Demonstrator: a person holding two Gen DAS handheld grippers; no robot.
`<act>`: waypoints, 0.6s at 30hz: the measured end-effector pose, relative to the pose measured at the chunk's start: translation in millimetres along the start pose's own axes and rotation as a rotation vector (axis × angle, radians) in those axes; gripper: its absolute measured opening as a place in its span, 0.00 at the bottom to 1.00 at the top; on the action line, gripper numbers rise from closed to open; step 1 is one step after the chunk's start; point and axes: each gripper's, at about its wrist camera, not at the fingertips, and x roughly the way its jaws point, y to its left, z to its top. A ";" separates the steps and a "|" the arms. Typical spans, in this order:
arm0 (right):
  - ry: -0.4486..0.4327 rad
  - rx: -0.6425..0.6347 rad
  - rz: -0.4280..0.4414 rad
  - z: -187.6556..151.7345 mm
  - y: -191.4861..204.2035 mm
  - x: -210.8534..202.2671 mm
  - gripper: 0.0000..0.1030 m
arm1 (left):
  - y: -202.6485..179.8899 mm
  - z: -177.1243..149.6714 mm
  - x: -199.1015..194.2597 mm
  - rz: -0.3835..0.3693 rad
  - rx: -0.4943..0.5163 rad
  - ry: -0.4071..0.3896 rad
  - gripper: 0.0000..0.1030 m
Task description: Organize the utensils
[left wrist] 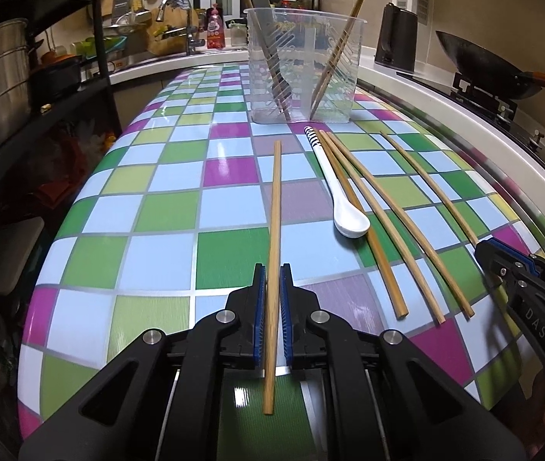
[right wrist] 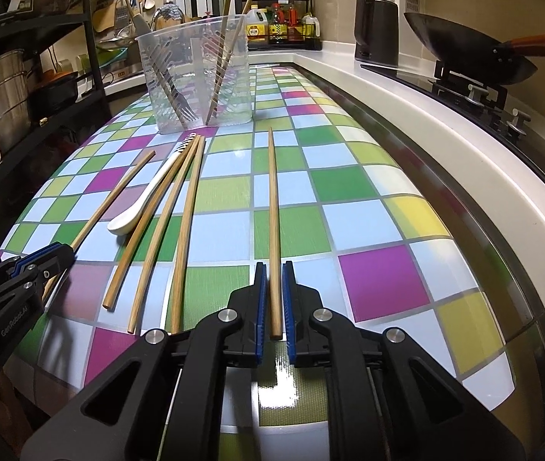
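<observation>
I see the checkered table (left wrist: 165, 207) with a clear plastic holder (left wrist: 303, 69) at its far end, already carrying chopsticks and a fork. Between my tools lie three loose chopsticks (left wrist: 387, 215) and a white spoon (left wrist: 343, 207). My left gripper (left wrist: 272, 280) clamps one chopstick (left wrist: 275, 207); my right gripper (right wrist: 274, 280) clamps another chopstick (right wrist: 272, 199).

Each camera sits on a gripper and looks forward and down along its two fingers, low and close to the checkered bench (left wrist: 165, 207). The left view looks from the left side, the right view from the right. Both face the clear tub (left wrist: 303, 65) at the far end. Both show the white spoon (right wrist: 145, 199), the tub and the wok (right wrist: 464, 50)
</observation>
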 end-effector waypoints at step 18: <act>-0.004 -0.003 -0.002 -0.5 0.2 -0.1 0.10 | -0.2 -1.9 -1.1 0.007 -0.006 -0.013 0.07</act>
